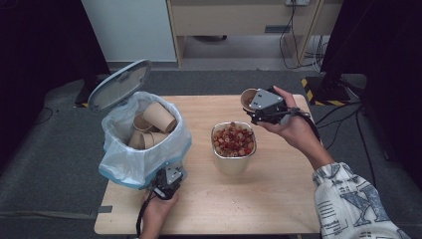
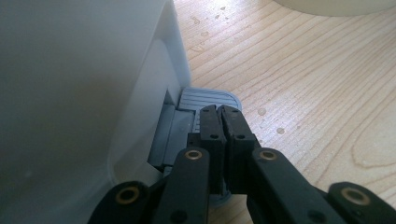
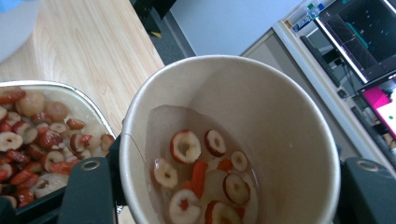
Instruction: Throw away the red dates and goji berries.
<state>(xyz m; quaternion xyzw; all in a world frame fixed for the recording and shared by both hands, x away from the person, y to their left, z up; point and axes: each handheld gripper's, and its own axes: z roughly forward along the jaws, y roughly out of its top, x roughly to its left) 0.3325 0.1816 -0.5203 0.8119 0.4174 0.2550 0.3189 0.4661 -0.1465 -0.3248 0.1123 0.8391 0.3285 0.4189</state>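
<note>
The left gripper (image 1: 168, 180) sits low at the near table edge, held by the left hand (image 1: 158, 209), its jaws pressed together. The right hand (image 1: 292, 125) holds the right gripper (image 1: 255, 105) raised, jaws spread wide around a held object.

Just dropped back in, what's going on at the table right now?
The right claw holds a paper cup, tilted, with sliced fruit and liquid in it, beside the metal bowl already full of the same fruit. The left claw, jaws shut, presses on the grey pedal of the bin, whose lid stands open. Used cups lie in the bin's bag.
</note>
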